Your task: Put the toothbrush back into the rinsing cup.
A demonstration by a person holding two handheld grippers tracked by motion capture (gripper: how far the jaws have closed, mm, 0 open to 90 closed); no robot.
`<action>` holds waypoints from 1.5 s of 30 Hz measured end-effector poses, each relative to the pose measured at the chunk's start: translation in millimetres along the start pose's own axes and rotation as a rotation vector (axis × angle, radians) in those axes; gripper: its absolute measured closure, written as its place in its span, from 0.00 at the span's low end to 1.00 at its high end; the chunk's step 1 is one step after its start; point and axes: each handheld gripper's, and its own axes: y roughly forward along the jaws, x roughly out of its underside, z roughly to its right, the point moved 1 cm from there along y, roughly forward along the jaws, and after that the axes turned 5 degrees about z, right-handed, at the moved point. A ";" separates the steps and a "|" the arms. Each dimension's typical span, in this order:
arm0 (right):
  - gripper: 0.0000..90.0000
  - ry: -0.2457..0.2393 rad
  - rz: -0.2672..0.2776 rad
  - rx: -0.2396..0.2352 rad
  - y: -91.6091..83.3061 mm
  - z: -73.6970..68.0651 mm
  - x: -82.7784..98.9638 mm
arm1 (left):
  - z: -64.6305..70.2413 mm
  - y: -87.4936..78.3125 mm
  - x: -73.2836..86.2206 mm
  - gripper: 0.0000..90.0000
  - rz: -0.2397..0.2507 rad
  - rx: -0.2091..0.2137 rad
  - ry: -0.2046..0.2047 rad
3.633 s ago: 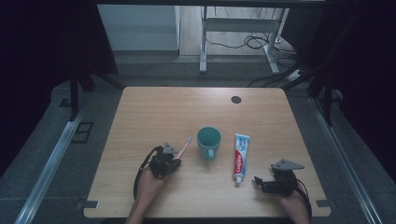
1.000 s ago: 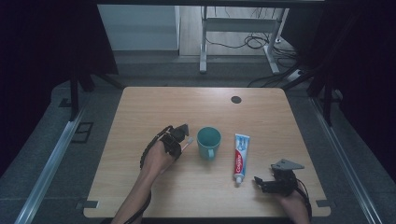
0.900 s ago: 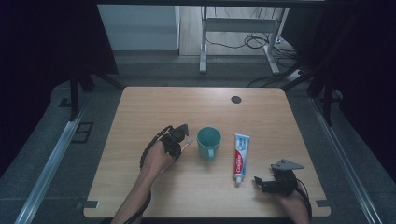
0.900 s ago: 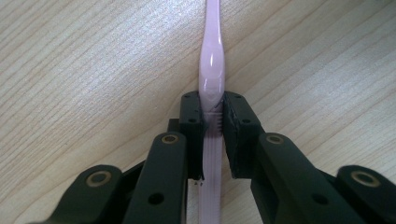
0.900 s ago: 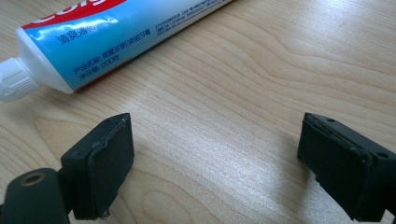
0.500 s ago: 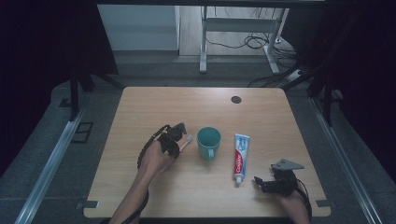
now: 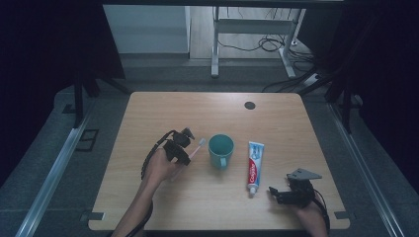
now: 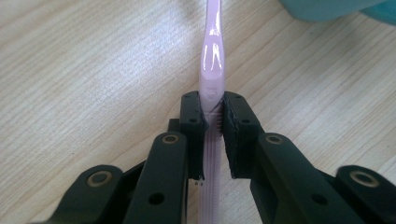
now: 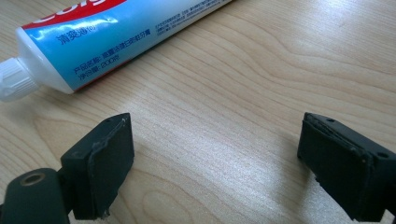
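Between the two black jaws of the left tongs [image 8: 212, 119] sat a pink toothbrush [image 8: 211, 65], pinched tight. Its handle ran straight out past the jaws, over the wood of the desk [image 8: 84, 70]. From the high view, the left tongs [image 7: 182, 148] were near the middle of the desk [image 7: 207, 113], and the toothbrush [image 7: 196, 147] stuck out to the right with its white head up close to a green cup [image 7: 221, 150]. The cup stood upright, just beside the brush. A hand [image 7: 160, 168] held the left tongs.

The right tongs [image 9: 212, 163] were spread wide with nothing in them, just bare wood between the jaws. A tube of toothpaste [image 9: 112, 32] lay flat just past them, with its white cap [image 9: 11, 79] near one jaw. From the high view, the right tongs [image 7: 279, 193] sat near the front right of the desk, and the toothpaste [image 7: 254, 165] lay between them and the cup.
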 end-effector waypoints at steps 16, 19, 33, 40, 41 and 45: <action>0.11 0.000 0.000 0.001 0.0 -0.1 0.0 | 2.5 -24.9 3.1 0.88 0.185 0.001 0.049; 0.11 0.000 0.000 0.001 0.0 -0.1 0.0 | 2.9 -29.5 3.2 0.88 0.209 0.004 0.053; 0.11 -0.003 0.002 0.000 0.2 0.1 0.0 | 9.2 -51.4 -2.1 0.88 0.366 0.030 0.091; 0.11 -0.003 0.002 0.000 0.2 0.1 0.0 | 14.4 -60.3 -7.1 0.88 0.434 0.049 0.099; 0.11 -0.003 0.002 0.000 0.2 0.1 0.0 | 15.2 -61.5 -8.0 0.88 0.442 0.051 0.101; 0.11 -0.002 0.002 0.000 0.2 0.1 0.0 | 19.0 -65.4 -12.1 0.88 0.469 0.060 0.113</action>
